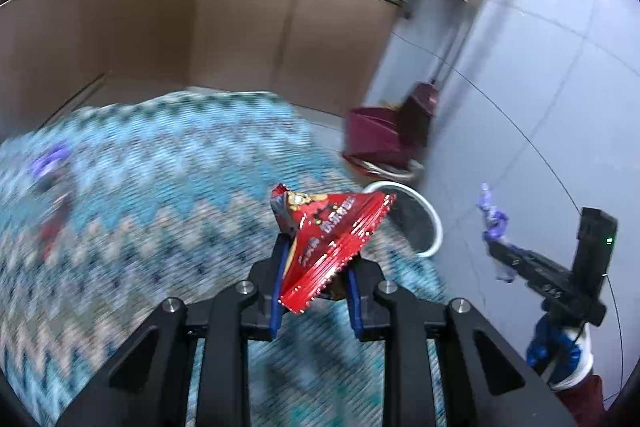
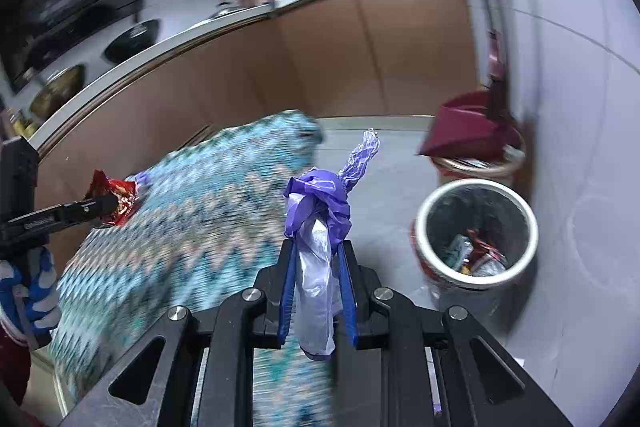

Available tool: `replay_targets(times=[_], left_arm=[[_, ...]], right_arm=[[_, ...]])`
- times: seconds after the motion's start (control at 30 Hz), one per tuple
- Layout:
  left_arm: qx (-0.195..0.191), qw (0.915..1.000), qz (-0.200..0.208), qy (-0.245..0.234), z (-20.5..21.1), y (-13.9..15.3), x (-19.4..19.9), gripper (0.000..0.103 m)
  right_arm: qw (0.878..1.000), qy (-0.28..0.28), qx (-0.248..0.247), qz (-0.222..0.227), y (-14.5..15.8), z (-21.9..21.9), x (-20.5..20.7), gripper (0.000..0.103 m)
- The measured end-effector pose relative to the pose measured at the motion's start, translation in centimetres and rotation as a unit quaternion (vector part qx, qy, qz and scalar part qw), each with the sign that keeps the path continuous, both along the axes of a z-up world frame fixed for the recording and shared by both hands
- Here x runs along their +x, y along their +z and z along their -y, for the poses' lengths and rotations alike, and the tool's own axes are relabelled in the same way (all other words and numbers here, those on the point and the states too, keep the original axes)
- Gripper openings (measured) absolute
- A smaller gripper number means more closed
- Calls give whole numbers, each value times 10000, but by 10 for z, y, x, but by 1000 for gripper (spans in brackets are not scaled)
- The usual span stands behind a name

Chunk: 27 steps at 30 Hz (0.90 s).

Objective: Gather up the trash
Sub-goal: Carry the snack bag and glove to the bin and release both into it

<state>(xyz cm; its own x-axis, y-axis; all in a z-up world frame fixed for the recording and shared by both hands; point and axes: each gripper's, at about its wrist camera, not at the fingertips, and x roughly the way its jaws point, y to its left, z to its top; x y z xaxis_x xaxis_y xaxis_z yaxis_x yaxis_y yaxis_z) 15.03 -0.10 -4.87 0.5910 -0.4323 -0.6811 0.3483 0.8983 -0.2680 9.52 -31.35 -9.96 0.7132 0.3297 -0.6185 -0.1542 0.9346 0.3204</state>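
My left gripper (image 1: 318, 247) is shut on a red snack wrapper (image 1: 332, 239), held above the zigzag rug (image 1: 160, 211). My right gripper (image 2: 318, 247) is shut on a knotted purple plastic bag (image 2: 320, 207) whose pale tail hangs between the blue fingers (image 2: 290, 283). A white-rimmed trash bin (image 2: 476, 235) with wrappers inside stands on the floor to the right of the right gripper. In the left wrist view the bin (image 1: 434, 223) shows partly behind the wrapper. Each gripper appears in the other's view: the right gripper (image 1: 494, 239) with the purple bag (image 1: 492, 215), the left gripper (image 2: 108, 205) with the red wrapper (image 2: 116, 195).
A maroon dustpan (image 2: 468, 131) leans on a red basin (image 2: 480, 165) beyond the bin, by the grey wall. Brown kitchen cabinets (image 1: 200, 31) with a white countertop run behind the rug. A blurred purple and red scrap (image 1: 52, 163) lies on the rug at left. Gloved hands (image 2: 32, 291) hold the grippers.
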Motion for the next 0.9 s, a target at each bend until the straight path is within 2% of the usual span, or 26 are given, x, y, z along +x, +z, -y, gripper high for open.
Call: replay_targets(times=[0.23,0.37,0.6,0.8,0.87,0.9], left_arm=[[210,9953,-121,-940,128,-11,61,23],[322,9921,-350,-1162,193,-30,98,24],[447,9883,-746,-1250,271,-71,163,26],[458,9870,-1124,-1053,312,-111,205,32],[408,9861,-1238,-1030,319,-121,213,37],[413,9859,-1263,-1015,322,-124,215,39]], right_arm=[[9972,-643,196,-336,-41,60,43,19],[9946,-880,194,-511,-59,88,70,19],[9905,-1100,46,-819,-86,122,122,22],[9868,-1206,-278,-1044,-109,136,148,22],[9852,-1229,-384,-1130,-116,139,155,24],[9843,-1249,-436,-1167,-119,141,158,28]])
